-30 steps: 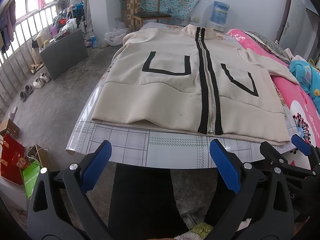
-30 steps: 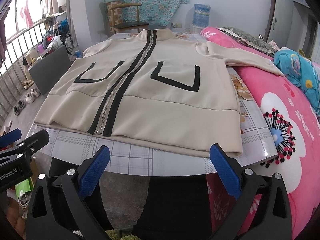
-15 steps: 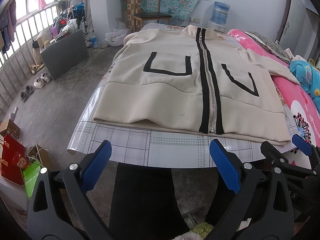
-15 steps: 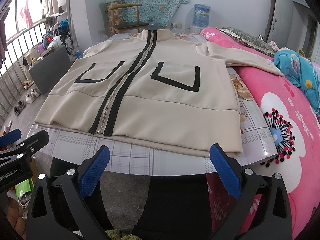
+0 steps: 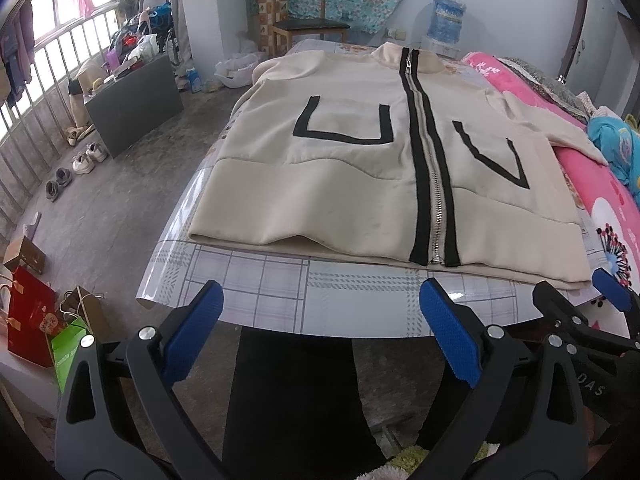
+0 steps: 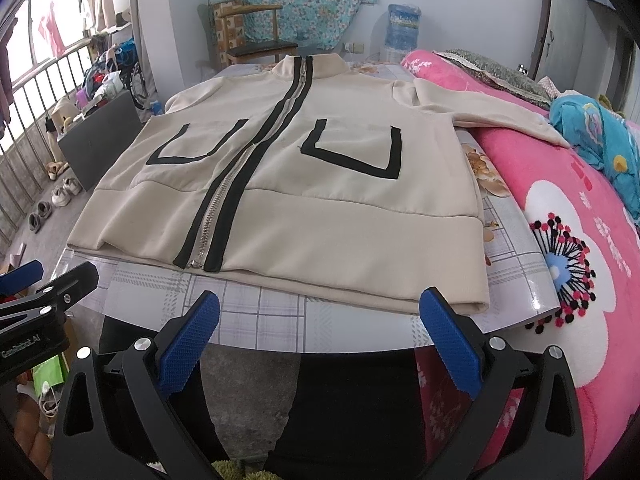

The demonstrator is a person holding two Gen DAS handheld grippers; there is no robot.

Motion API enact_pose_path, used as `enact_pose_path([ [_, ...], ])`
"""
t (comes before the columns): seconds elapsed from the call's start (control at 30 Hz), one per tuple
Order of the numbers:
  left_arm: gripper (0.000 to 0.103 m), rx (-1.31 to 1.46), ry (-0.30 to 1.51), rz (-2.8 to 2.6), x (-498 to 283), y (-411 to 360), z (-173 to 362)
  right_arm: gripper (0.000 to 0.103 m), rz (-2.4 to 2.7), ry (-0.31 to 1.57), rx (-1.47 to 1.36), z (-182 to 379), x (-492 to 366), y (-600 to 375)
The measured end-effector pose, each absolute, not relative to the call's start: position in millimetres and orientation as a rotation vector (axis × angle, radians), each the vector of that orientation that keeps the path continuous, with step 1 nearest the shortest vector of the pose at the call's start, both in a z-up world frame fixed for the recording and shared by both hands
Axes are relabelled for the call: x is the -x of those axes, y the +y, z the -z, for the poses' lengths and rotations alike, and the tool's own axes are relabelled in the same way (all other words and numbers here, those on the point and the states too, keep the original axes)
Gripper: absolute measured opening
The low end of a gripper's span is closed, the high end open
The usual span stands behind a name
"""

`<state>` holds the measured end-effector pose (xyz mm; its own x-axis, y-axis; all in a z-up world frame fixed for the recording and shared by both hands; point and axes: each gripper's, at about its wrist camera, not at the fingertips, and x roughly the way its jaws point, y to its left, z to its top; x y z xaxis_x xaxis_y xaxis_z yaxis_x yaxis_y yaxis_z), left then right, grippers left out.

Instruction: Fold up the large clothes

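A beige zip-up jacket (image 5: pixel 360 184) with black stripes along the zipper and black U-shaped pocket trim lies flat, front up, on a table (image 5: pixel 280 292) covered in checked plastic. It also shows in the right wrist view (image 6: pixel 320 208), its right sleeve stretched onto the pink bed. My left gripper (image 5: pixel 320 332) is open and empty, held just before the table's near edge, below the jacket hem. My right gripper (image 6: pixel 320 332) is open and empty, also short of the near edge. Each gripper shows at the side of the other's view.
A pink flowered bed (image 6: pixel 580 220) with blue cloth (image 6: pixel 592 128) adjoins the table's right side. A wooden chair (image 5: pixel 308 24) and water bottle (image 5: pixel 448 20) stand behind. A dark cabinet (image 5: pixel 132 104), shoes (image 5: pixel 84 160) and gift bags (image 5: pixel 28 316) are on the floor left.
Both grippers have edged slightly forward toward the table; the jacket has not moved. Both stay open.
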<state>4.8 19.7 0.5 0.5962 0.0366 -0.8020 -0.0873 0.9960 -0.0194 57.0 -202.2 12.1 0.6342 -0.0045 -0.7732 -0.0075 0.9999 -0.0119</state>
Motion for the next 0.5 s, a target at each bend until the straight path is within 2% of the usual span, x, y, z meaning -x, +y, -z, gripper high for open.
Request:
enact_pose_path([
  [0.27,0.095,0.066,0.954,-0.061,-19,21,20,0.098,-0.007,0.904,-0.025,-1,-69,-218],
  [0.5,0.095,0.245,0.842,0.023,-26,70,25,0.098,0.042,0.859,-0.046,-6,-85,-263],
])
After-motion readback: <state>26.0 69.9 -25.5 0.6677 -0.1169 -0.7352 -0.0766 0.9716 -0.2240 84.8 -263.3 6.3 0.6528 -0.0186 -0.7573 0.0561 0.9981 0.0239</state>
